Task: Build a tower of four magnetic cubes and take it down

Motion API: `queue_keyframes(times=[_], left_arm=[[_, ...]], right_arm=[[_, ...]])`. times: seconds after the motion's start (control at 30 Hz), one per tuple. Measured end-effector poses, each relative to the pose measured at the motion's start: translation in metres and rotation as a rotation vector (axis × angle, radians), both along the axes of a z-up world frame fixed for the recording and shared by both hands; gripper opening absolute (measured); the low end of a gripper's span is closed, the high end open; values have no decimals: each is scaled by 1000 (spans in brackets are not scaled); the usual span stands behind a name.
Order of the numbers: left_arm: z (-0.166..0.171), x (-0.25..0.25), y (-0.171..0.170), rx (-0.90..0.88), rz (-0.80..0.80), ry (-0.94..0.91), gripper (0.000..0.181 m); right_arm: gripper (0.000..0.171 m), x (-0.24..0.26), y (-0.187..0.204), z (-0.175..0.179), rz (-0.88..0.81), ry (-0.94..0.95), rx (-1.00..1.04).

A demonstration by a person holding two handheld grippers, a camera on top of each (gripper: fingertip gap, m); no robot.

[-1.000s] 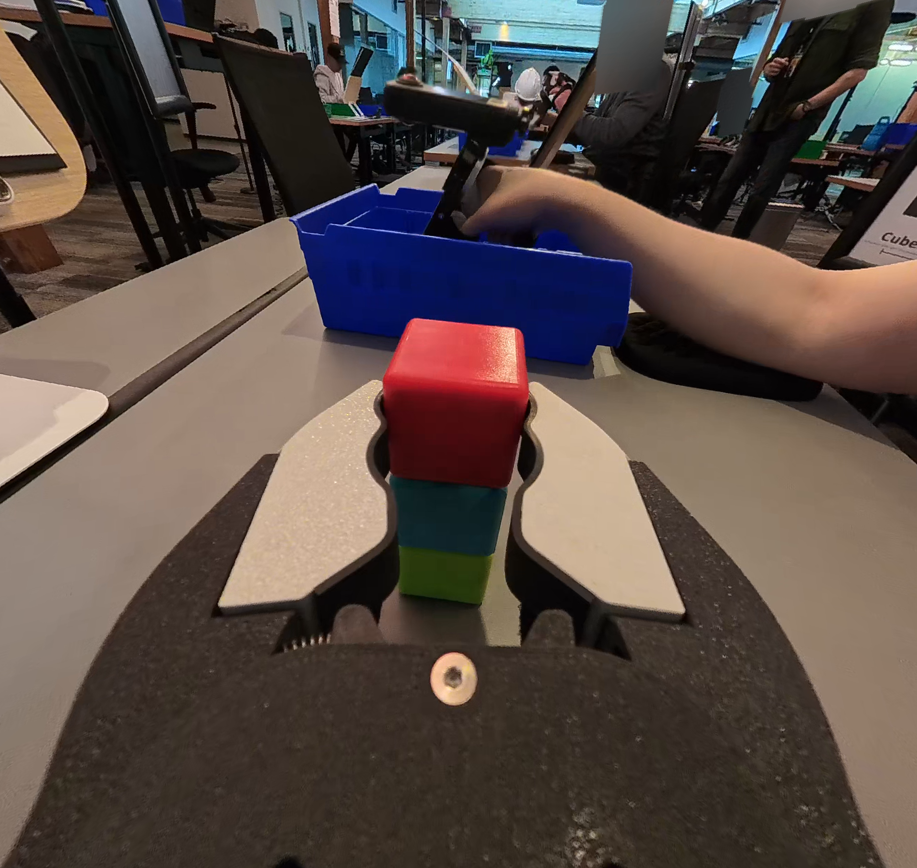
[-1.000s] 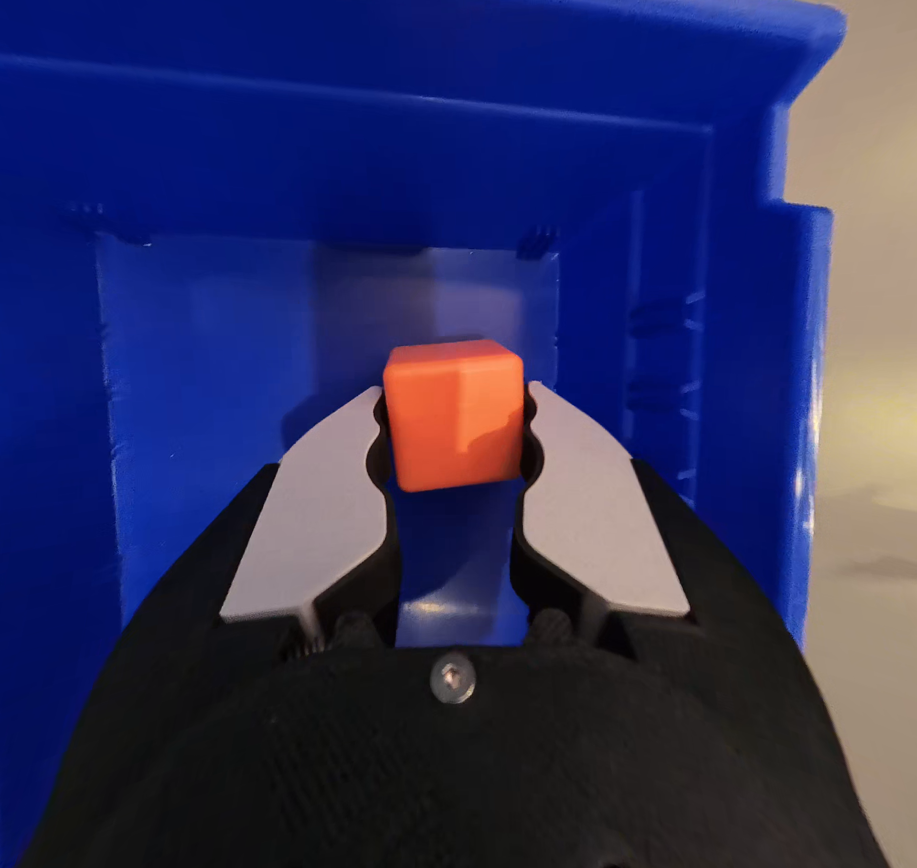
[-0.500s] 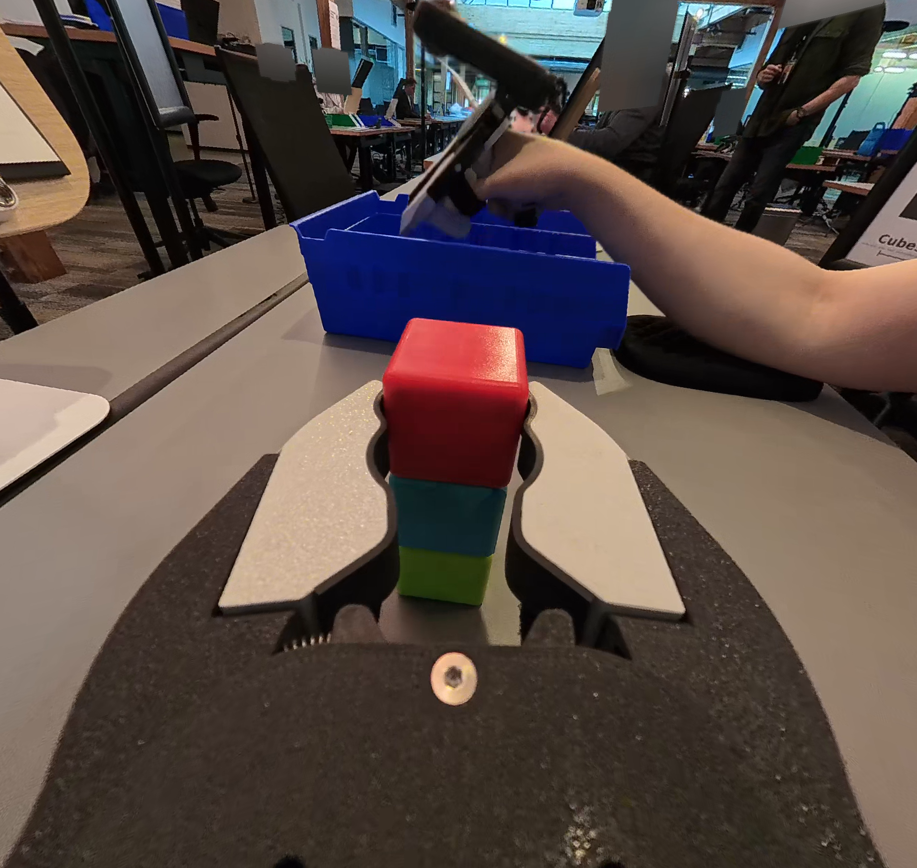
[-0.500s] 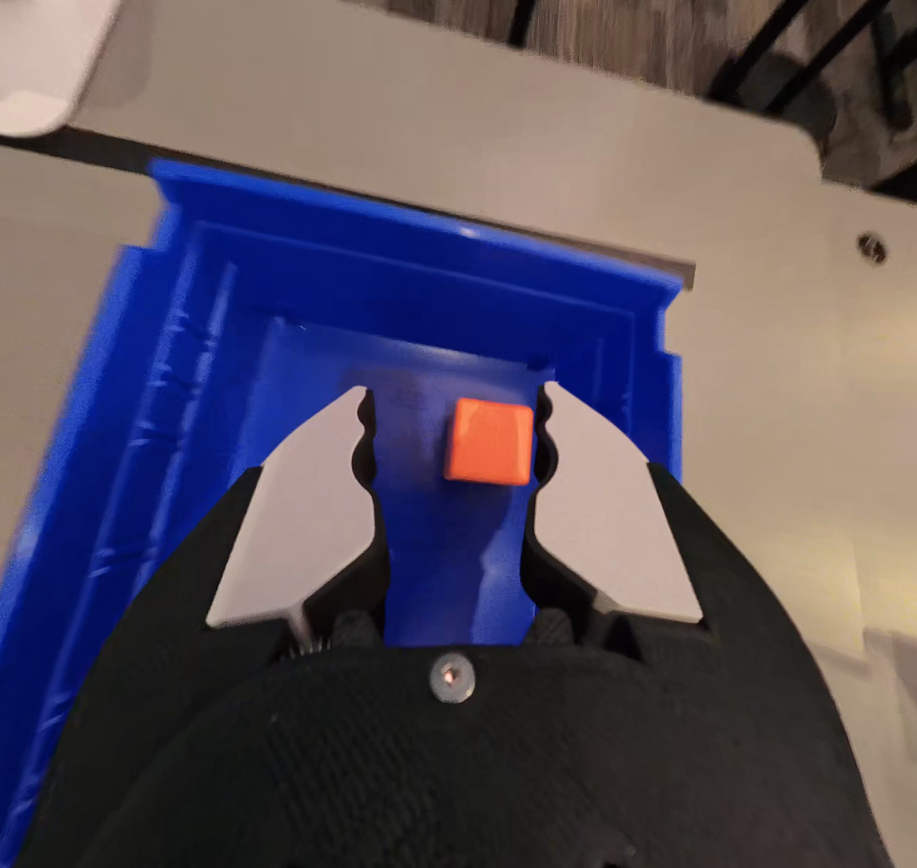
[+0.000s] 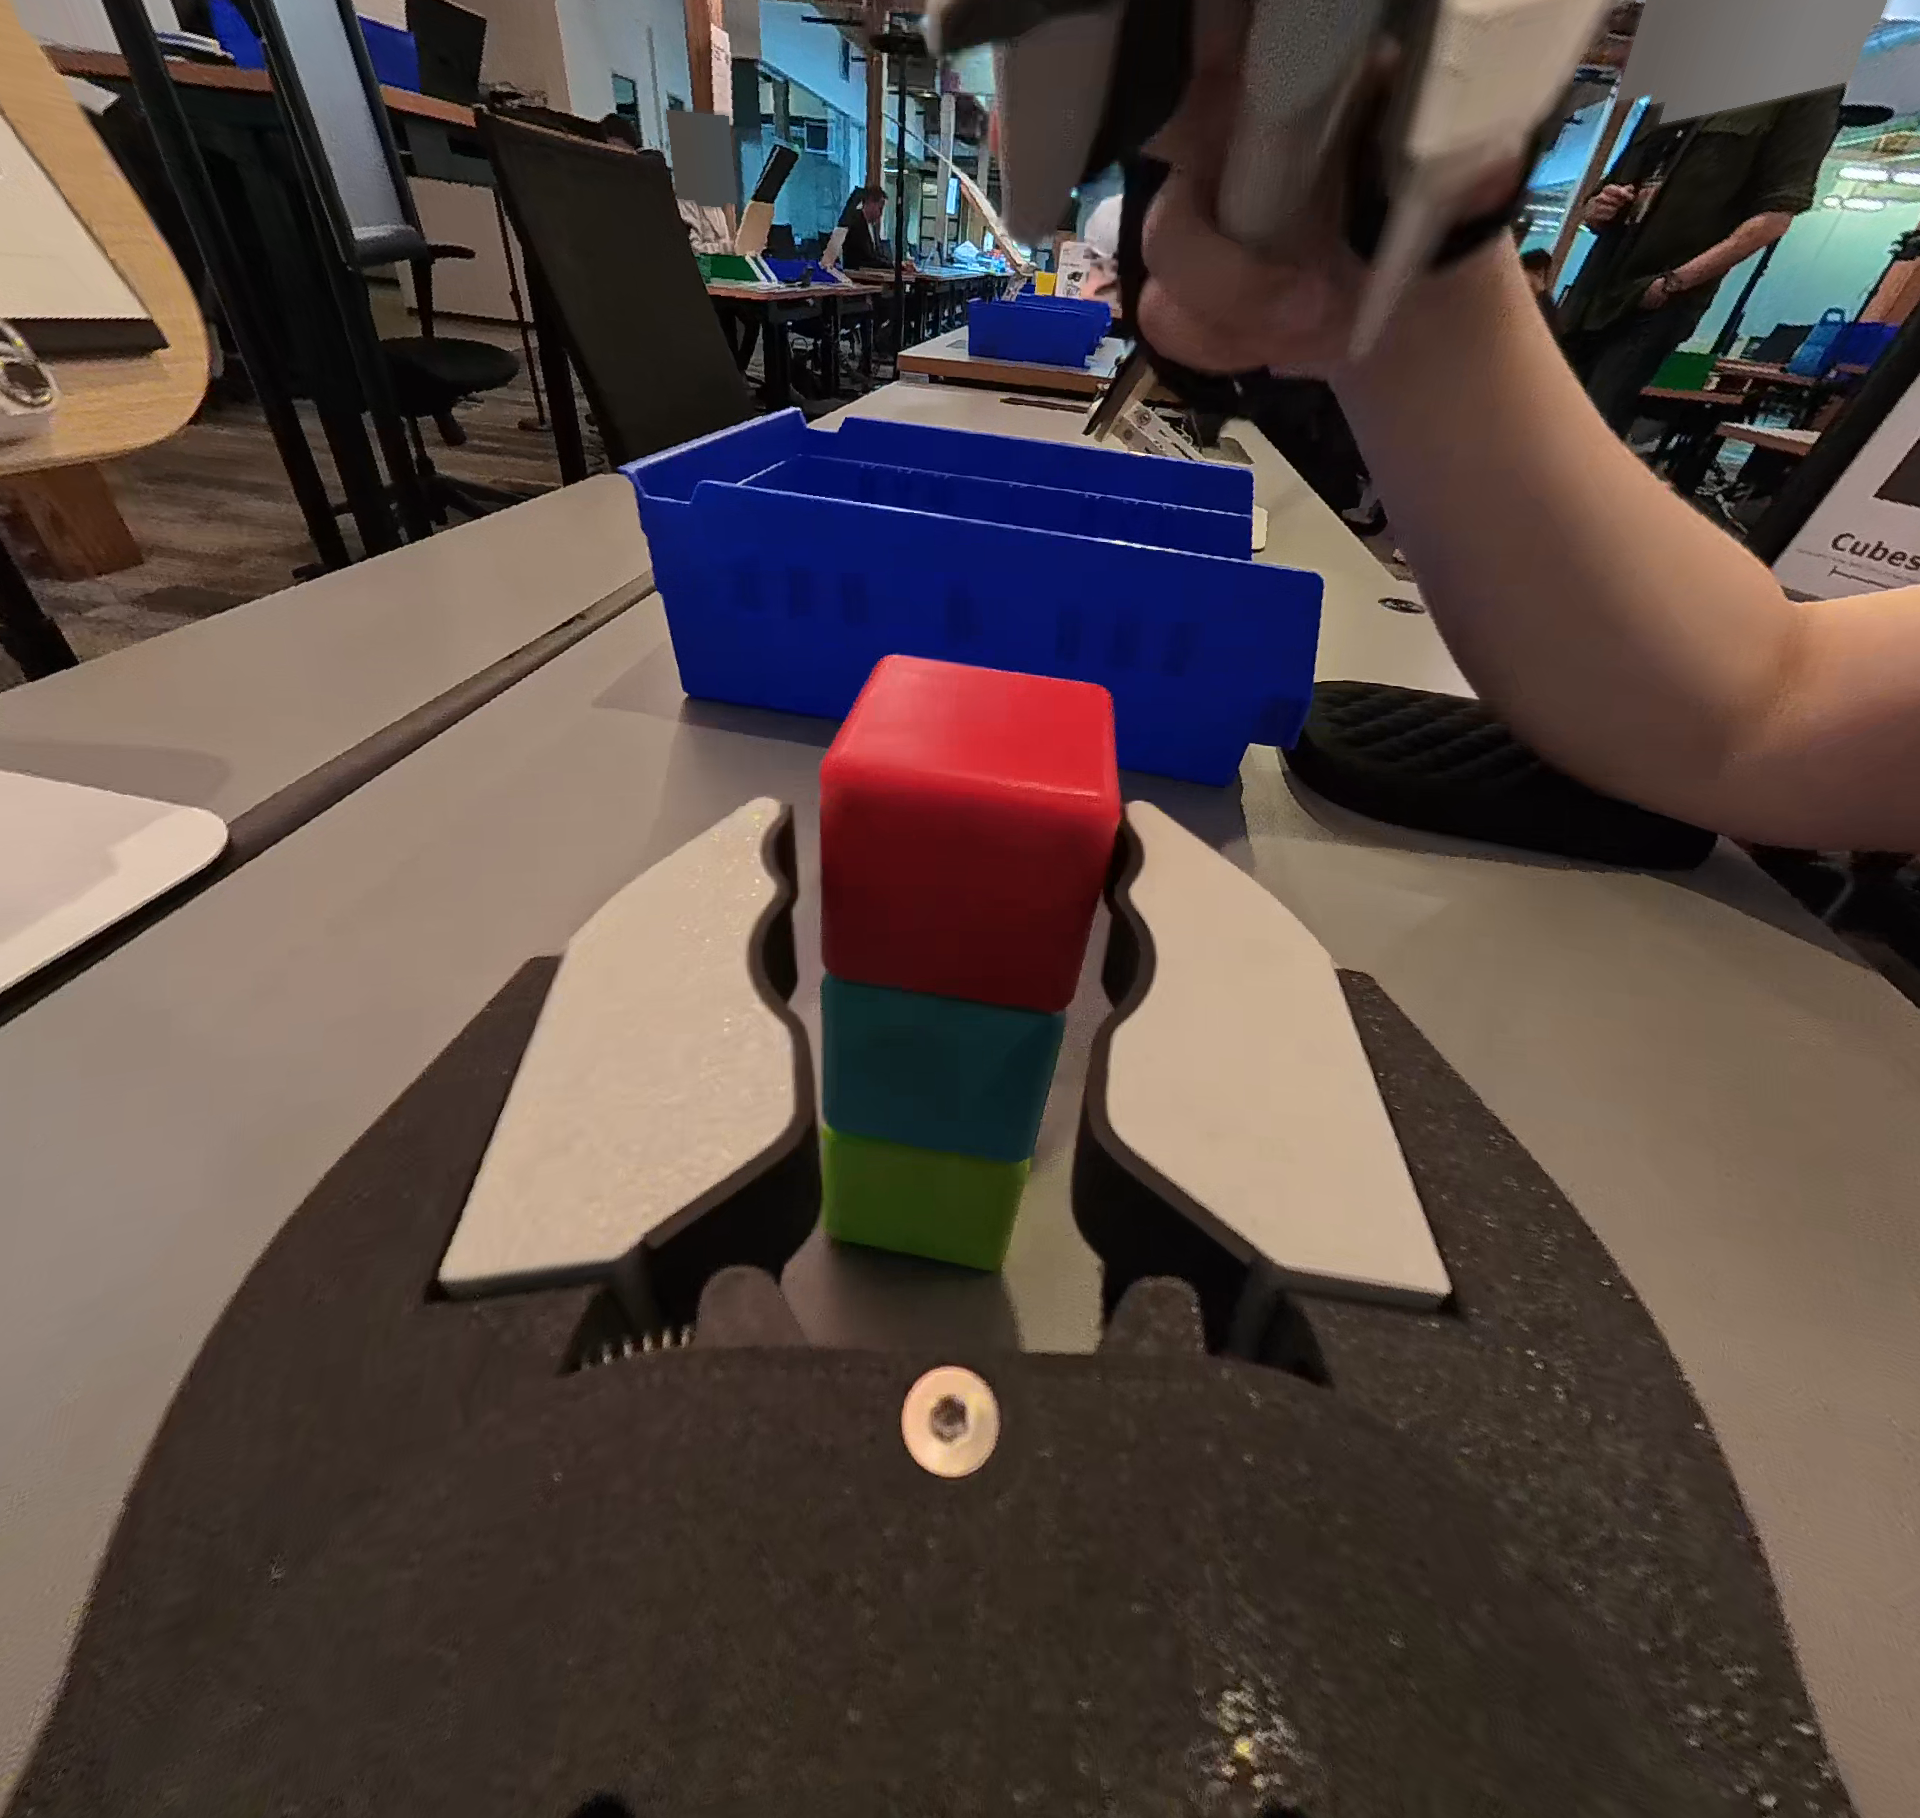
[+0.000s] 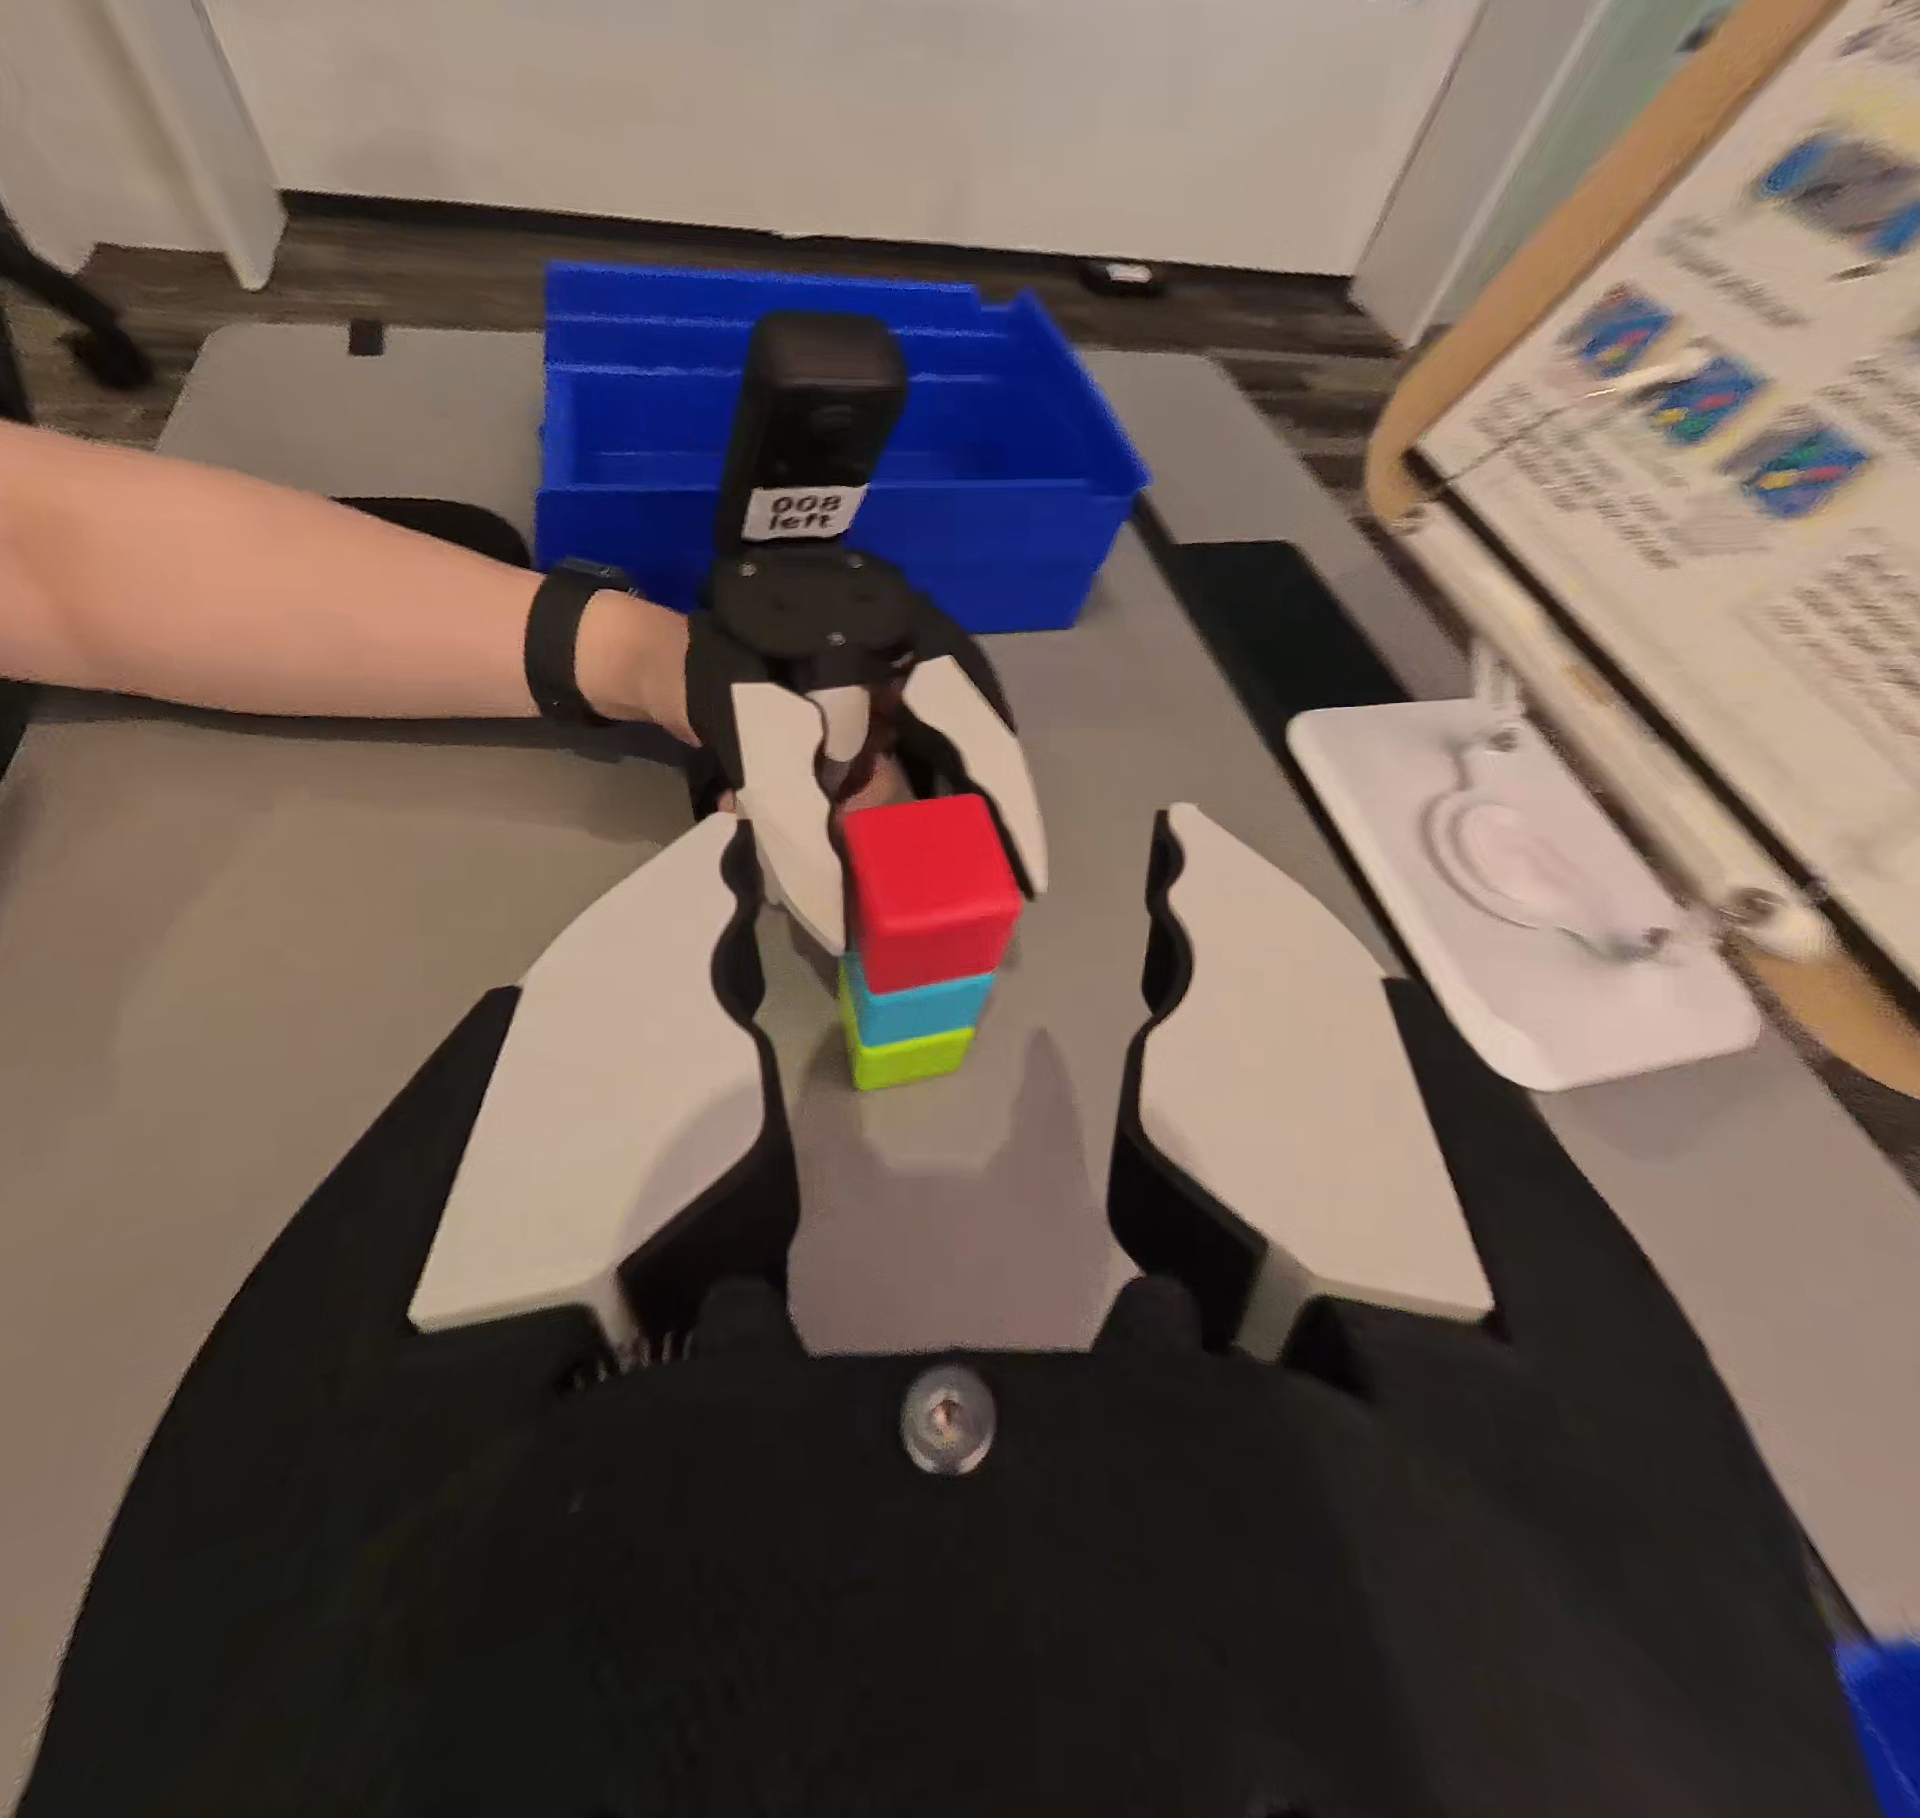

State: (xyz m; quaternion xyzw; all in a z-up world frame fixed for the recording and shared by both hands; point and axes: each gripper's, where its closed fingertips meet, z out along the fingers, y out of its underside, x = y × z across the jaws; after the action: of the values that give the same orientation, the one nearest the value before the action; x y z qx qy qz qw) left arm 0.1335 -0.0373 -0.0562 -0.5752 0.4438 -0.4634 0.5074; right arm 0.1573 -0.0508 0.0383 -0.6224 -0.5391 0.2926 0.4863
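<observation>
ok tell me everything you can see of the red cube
The red cube is a smooth, matte, plastic-looking block with rounded edges, upright on top of a three-cube stack, resting on the teal cube, itself on the green cube. It looks a little off-centre on the teal one. The left gripper has its jaws against the cube's two sides. Nothing sits on top.

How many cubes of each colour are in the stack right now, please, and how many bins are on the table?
Red cube: 1
Teal cube: 1
Lime-green cube: 1
Blue bin: 1
Total: 4
</observation>
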Motion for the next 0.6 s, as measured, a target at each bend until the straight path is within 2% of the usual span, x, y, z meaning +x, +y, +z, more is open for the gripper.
queue_keyframes(times=[0.1,0.2,0.37,0.6], left_arm=[[-1,-3,-3,-53,-4,-15,71],[-9,-6,-6,-37,3,44,76],[-21,-2,-3,-9,27,133,76],[-29,3,-4,1,33,195,66]], right_arm=[[74,-28,2,-25,16,-53,14],[80,-40,5,-49,12,-120,-24],[77,-44,10,-65,3,-126,-88],[74,-44,16,-82,-8,-126,-188]])
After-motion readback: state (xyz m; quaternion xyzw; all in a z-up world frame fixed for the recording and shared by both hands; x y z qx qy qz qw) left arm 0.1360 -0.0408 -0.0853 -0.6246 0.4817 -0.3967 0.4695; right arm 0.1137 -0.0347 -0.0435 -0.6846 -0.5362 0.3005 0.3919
